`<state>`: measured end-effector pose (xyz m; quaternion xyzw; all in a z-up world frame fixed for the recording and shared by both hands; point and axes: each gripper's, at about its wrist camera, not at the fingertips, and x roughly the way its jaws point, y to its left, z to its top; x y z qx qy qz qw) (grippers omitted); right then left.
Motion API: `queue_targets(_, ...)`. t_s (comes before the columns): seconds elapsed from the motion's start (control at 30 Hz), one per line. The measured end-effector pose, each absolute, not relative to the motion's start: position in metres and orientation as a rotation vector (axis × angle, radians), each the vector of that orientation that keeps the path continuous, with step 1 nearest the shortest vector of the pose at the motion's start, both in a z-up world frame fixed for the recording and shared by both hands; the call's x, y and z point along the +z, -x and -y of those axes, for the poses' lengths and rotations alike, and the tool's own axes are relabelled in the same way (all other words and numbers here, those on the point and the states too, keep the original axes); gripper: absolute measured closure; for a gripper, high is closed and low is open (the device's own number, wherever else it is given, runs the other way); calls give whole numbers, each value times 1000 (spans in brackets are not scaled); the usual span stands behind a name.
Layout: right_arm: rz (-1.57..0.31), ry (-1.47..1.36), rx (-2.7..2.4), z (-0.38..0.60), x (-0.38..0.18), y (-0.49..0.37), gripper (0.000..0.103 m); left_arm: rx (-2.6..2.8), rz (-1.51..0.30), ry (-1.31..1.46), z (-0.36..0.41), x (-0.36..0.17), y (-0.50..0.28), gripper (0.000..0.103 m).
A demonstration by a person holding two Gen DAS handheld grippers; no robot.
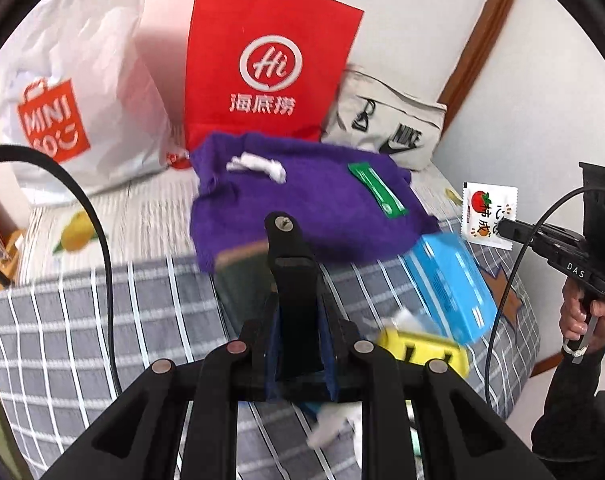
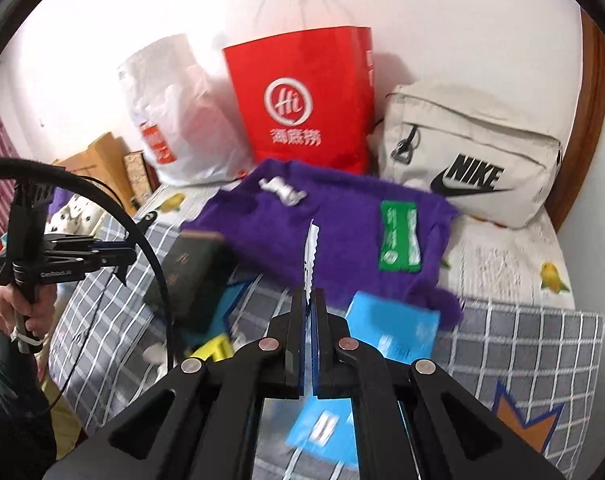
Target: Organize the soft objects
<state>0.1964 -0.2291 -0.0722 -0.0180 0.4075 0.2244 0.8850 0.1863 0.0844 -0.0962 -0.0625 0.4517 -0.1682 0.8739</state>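
while the right tool (image 2: 311,312) pinches a white sauce packet (image 1: 488,214) edge-on, the left tool (image 1: 292,280) is closed and holds nothing. both hover above the purple towel (image 2: 334,232) on the bed (image 1: 102,280).

Both views were bright, and the white wall (image 2: 462,20) behind the red paper bag (image 2: 302,96) was blown out near the top. The light was soft and the shadows faint. Fisheye distortion bent the edges, with dark vignetting in the corners. Motion blur smeared the blue box (image 1: 450,280) and the purple cloth (image 2: 342,232); the bag's logo (image 1: 268,66) stayed fairly sharp.
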Motion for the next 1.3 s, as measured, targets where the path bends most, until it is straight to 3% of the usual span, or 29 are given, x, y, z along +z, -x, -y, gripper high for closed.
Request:
queue_targets(0.27,-887,17,433,232,-87,-258,100,-353,-947,117,-80,-96,-250,85)
queue_targets(0.63,-1064,-27,437,231,-147,-325,100,-345,-1014,112,-65,-125,-321,85)
queue_targets(1.3,-1171,4,449,240,-189,-358,93,-288,-1158,119,-48,-180,-381,85)
